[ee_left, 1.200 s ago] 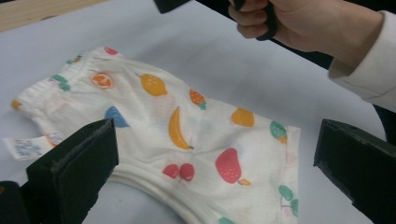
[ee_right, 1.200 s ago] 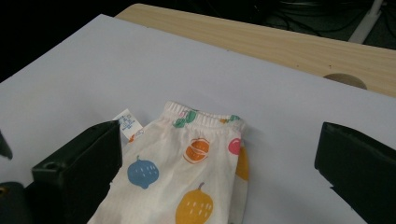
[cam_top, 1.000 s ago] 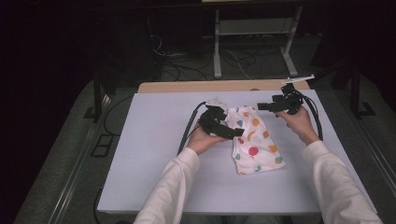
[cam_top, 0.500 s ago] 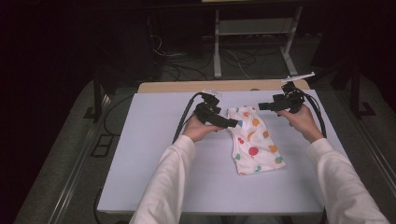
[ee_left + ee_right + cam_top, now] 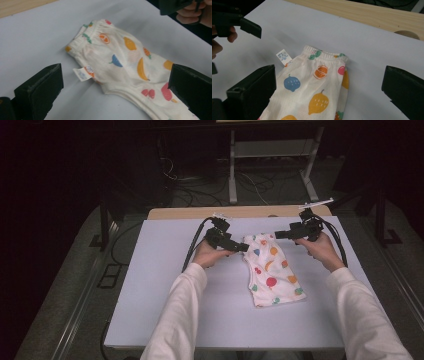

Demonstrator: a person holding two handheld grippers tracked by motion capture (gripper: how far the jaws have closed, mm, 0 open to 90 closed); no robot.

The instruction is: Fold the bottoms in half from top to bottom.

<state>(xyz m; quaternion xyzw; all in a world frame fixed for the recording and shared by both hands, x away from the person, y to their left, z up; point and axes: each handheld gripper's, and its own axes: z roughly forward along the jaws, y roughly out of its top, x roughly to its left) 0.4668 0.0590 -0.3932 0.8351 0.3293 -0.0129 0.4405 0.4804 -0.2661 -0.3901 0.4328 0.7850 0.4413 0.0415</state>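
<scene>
Two hand-held grippers, left point(image 5: 244, 248) and right point(image 5: 278, 235), both released, flanking fruit-print shorts point(image 5: 272, 268) on table point(image 5: 165, 290).

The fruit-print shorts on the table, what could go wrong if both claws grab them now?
The folded shorts lie in layers, so the open left claw may pinch just the top one. Its nearest target looks like the care tag, which could tear. The open right claw could drag the waistband and undo the fold.
</scene>
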